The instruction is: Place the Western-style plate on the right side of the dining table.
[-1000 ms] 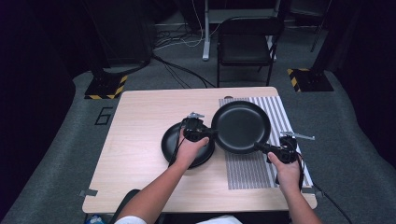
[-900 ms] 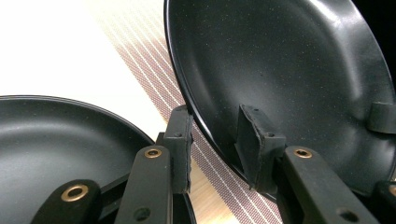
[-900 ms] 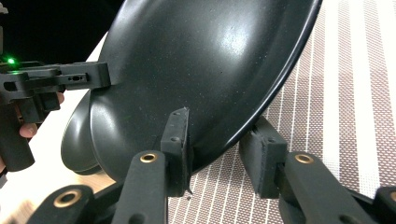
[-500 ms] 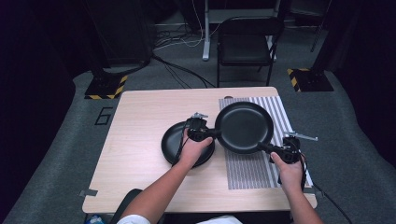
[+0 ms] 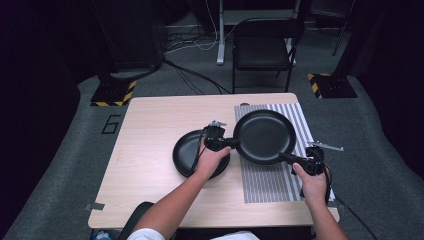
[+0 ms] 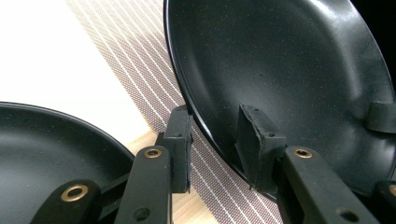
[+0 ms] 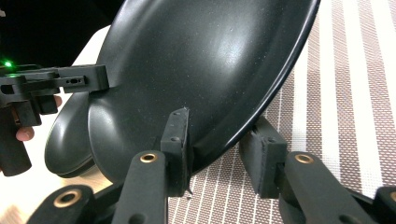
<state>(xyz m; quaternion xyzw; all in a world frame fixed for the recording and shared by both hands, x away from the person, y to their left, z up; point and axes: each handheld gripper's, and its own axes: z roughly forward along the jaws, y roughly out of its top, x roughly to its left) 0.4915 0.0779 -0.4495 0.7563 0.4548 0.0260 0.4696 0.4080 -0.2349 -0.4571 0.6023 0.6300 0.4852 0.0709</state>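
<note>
A black pan point(image 5: 265, 136) hangs tilted over a striped mat point(image 5: 270, 180), held by its rim from two sides. My left gripper point(image 5: 235, 142) is shut on the left rim; in the left gripper view the gripper point(image 6: 215, 140) has one pad outside the pan point(image 6: 289, 70) and one inside. My right gripper point(image 5: 287, 157) is shut on the near right rim; in the right gripper view the gripper point(image 7: 219, 154) straddles the pan's point(image 7: 201, 60) edge. A second black dish point(image 5: 187, 155) lies on the table under my left hand.
The wooden table point(image 5: 150, 130) has bare room on its left half and along the front edge. The striped mat point(image 7: 355, 93) covers the right side. A black chair point(image 5: 262, 50) stands on the floor beyond the far edge, with cables beside it.
Both grippers and the pan between them have drifted slightly to the right. The black dish on the table has stayed in place.
</note>
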